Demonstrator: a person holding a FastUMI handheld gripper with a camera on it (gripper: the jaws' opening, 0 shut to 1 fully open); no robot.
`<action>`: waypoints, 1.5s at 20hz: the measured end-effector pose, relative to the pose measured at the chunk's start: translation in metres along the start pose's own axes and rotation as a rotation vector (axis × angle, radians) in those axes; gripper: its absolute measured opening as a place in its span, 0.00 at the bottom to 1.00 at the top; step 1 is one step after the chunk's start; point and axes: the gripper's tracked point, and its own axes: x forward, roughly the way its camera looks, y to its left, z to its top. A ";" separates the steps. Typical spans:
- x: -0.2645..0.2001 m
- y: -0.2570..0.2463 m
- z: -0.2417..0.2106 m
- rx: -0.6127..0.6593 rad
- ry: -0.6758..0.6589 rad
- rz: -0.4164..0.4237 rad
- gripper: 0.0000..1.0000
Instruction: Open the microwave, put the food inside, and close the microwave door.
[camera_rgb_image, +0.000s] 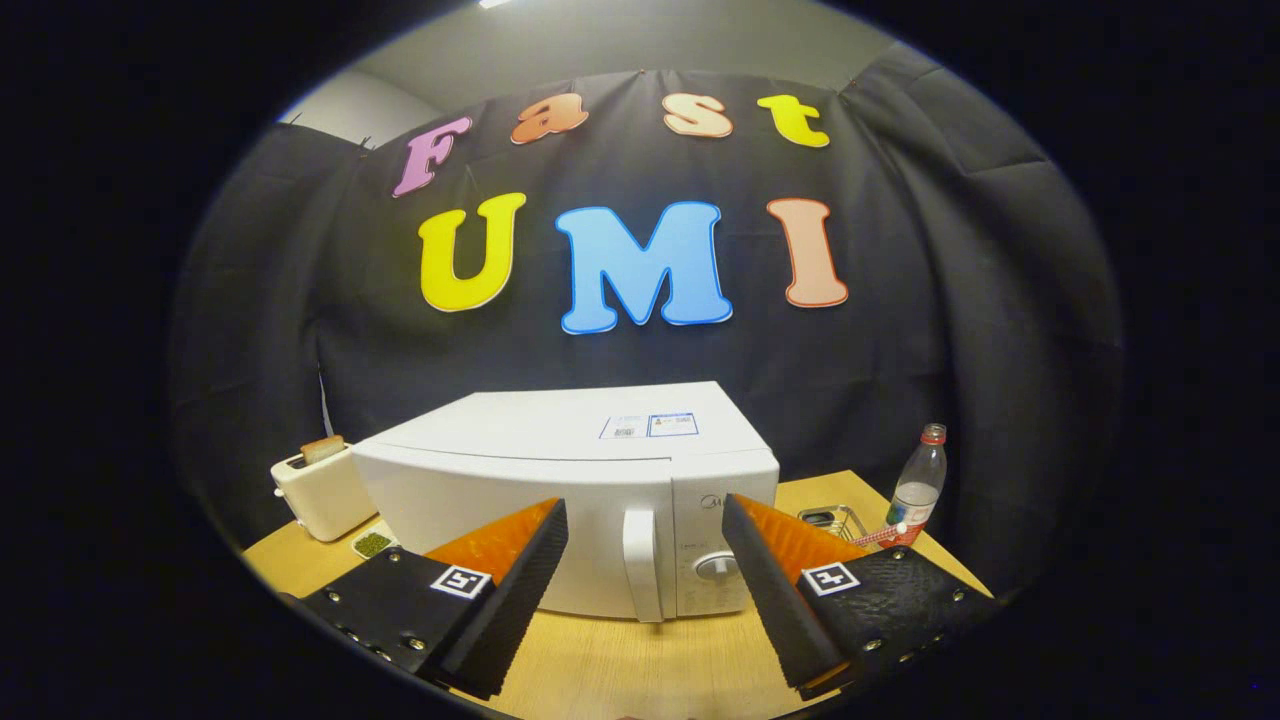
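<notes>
Gripper view: the gripper (645, 520) hovers level, jaws wide apart, framing the closed microwave's (570, 470) door handle (641, 562) on a wooden table (640, 665) in the booth.

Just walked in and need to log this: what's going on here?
A person's handheld gripper hangs open in front of a white microwave on a wooden table. Its door is shut, and the handle sits between and just beyond the fingers, untouched. A toaster and a bottle flank the microwave.

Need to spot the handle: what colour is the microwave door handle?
White, like the microwave; the handle shows in the gripper view between the open tongs.
</notes>
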 end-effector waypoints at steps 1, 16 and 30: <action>0.008 -0.001 -0.008 -0.003 0.017 0.002 0.98; 0.051 0.004 -0.059 -0.075 0.139 0.031 0.27; -0.033 0.035 -0.078 -0.080 0.249 0.060 0.17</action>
